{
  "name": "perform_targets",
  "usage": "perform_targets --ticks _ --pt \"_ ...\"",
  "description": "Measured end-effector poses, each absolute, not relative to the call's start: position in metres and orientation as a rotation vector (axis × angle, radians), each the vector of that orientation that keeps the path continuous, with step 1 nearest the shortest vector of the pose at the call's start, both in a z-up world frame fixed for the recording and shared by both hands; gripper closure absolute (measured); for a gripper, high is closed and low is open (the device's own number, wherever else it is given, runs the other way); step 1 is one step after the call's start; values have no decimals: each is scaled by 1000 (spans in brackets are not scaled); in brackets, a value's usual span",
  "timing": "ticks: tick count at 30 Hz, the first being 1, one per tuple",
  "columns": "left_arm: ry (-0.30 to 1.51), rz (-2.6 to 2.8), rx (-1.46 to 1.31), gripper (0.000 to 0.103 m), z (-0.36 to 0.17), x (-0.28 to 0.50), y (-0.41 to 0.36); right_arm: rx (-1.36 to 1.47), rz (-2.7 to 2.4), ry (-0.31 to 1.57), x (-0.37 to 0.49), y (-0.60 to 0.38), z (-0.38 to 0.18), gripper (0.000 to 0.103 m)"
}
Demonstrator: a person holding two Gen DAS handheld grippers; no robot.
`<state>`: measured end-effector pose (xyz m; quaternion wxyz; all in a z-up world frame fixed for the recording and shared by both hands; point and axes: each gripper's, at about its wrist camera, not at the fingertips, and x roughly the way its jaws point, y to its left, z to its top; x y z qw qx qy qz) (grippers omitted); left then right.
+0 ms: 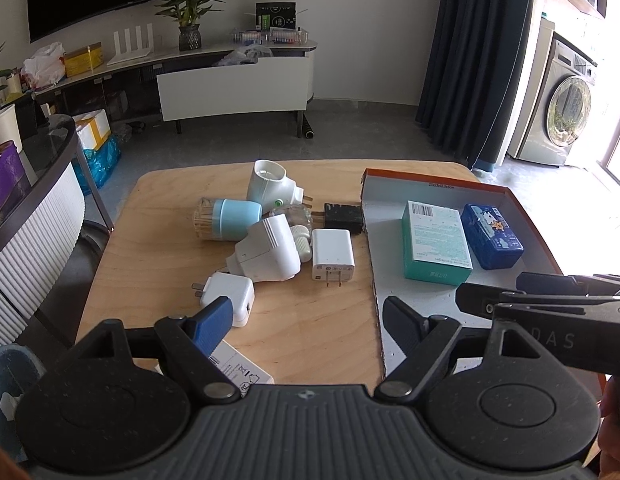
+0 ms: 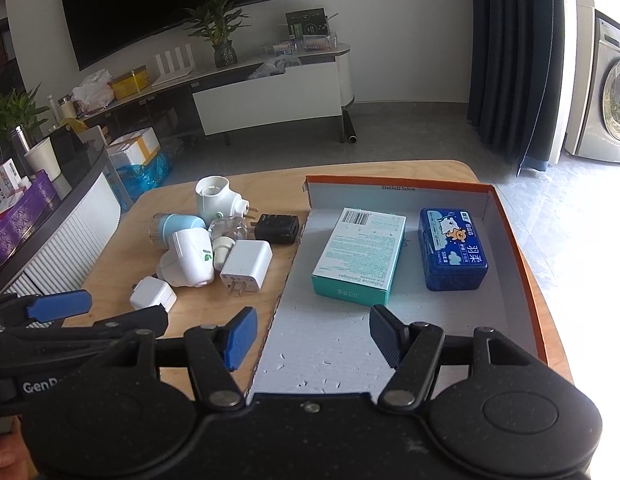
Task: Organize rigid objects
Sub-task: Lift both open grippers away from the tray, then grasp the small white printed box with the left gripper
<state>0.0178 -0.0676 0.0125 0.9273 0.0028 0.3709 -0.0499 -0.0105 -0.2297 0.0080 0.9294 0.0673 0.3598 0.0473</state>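
A shallow orange-rimmed box lid [image 1: 534,216] [image 2: 510,232] lies on the right of the wooden table [image 1: 150,240]. In it lie a teal bandage box [image 1: 436,240] [image 2: 360,254] and a blue tissue tin [image 1: 492,236] [image 2: 452,254]. Left of the lid is a cluster: white plug-in devices [image 1: 270,254] [image 2: 190,260], white chargers [image 1: 333,254] [image 2: 246,266], a small white charger [image 1: 228,294] [image 2: 153,294], a black adapter [image 1: 343,218] [image 2: 277,229], a blue-capped toothpick jar [image 1: 226,220] and a clear bottle [image 1: 292,216]. My left gripper [image 1: 306,320] is open and empty above the table's near edge. My right gripper [image 2: 312,334] is open and empty over the lid's near end.
A white carton [image 1: 240,368] lies under the left gripper's left finger. A dark glass counter [image 1: 38,168] with cups and boxes stands left of the table. A TV cabinet, plant, curtain and washing machine are beyond.
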Motion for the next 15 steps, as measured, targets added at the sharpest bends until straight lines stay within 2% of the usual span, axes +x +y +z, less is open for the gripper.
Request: perform_targets --ticks 15 --pt "777 -27 -43 20 3 4 -42 102 155 767 -6 -202 -3 27"
